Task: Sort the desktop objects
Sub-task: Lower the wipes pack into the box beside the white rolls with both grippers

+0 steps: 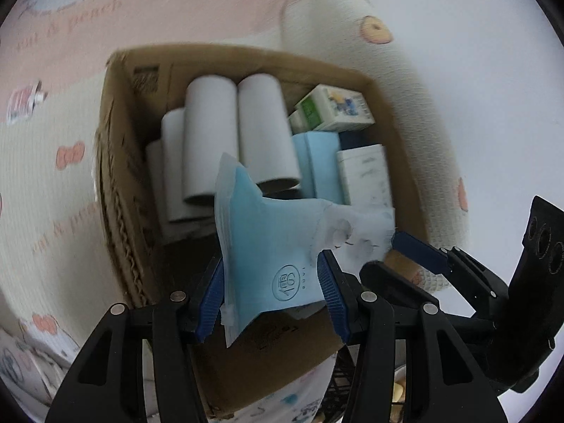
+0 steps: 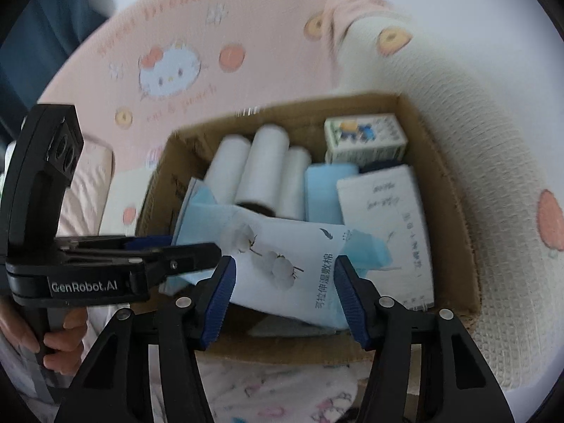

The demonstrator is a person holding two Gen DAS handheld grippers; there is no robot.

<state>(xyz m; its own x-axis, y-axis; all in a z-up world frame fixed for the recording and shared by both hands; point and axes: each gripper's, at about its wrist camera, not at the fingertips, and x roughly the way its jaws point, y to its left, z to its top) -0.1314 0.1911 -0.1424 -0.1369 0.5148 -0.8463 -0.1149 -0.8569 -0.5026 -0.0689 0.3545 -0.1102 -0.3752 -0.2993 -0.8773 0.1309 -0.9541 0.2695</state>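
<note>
A brown cardboard box (image 1: 116, 190) (image 2: 454, 211) sits on a pink cartoon-print bedspread. Inside lie white rolls (image 1: 218, 134) (image 2: 261, 172), a light blue box (image 1: 317, 162) (image 2: 324, 190), a white booklet (image 2: 391, 225) and a small printed carton (image 1: 335, 105) (image 2: 366, 137). My left gripper (image 1: 273, 299) is shut on a blue and white cotton-pad packet (image 1: 268, 243) (image 2: 282, 257), held over the box's near side. My right gripper (image 2: 285, 299) stands open just in front of the same packet; it also shows at the right of the left wrist view (image 1: 416, 250).
A cream knitted blanket (image 1: 398, 81) (image 2: 469, 134) runs along the box's right side. A black mesh basket (image 1: 338, 387) shows below the left gripper. The person's hand (image 2: 60, 345) holds the left gripper's handle at lower left.
</note>
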